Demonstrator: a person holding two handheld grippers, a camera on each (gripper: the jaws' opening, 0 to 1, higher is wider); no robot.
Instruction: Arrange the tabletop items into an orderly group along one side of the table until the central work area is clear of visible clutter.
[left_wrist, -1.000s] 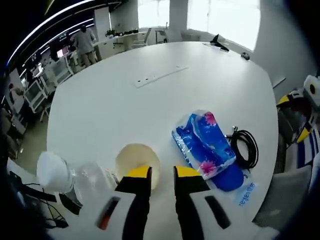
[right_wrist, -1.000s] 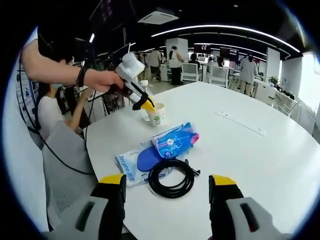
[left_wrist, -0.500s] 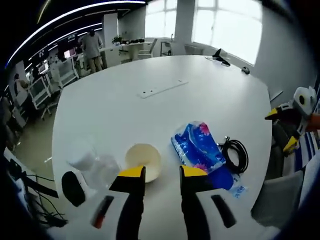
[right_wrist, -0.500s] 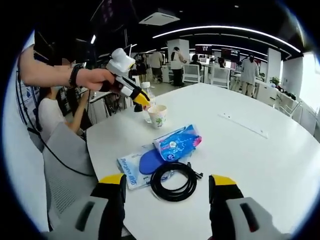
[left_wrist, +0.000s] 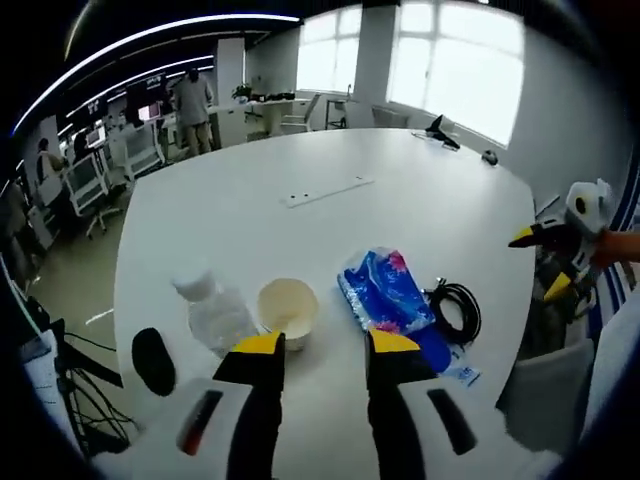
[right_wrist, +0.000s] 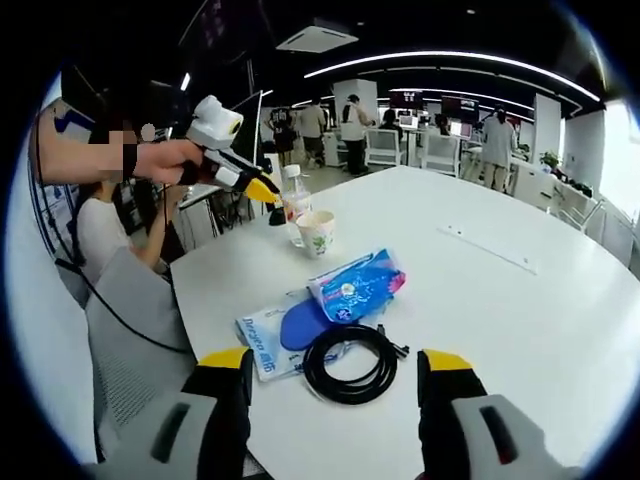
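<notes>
In the left gripper view my left gripper (left_wrist: 326, 345) is open with nothing between its jaws, held above and short of a paper cup (left_wrist: 288, 310). A clear water bottle (left_wrist: 215, 312) stands left of the cup. To the right lie a blue tissue pack (left_wrist: 385, 290), a coiled black cable (left_wrist: 455, 310) and a blue insole packet (left_wrist: 445, 358). My right gripper (right_wrist: 335, 360) is open wide at the table edge, just short of the cable (right_wrist: 350, 350). Beyond the cable lie the tissue pack (right_wrist: 355, 285), packet (right_wrist: 270, 330), cup (right_wrist: 316, 232) and bottle (right_wrist: 293, 200). A hand holds the left gripper (right_wrist: 264, 190) above the bottle.
A white power strip (left_wrist: 328, 190) lies across the middle of the round white table (left_wrist: 420, 210); it shows again as the strip (right_wrist: 490, 248). A black oval object (left_wrist: 153, 360) sits at the near left edge. The right gripper (left_wrist: 540, 263) hovers off the table's right side. Chairs and people fill the room behind.
My left gripper has drawn back and up from the paper cup, and its jaws stand wider apart. The bottle now shows whole. The right gripper has hardly moved.
</notes>
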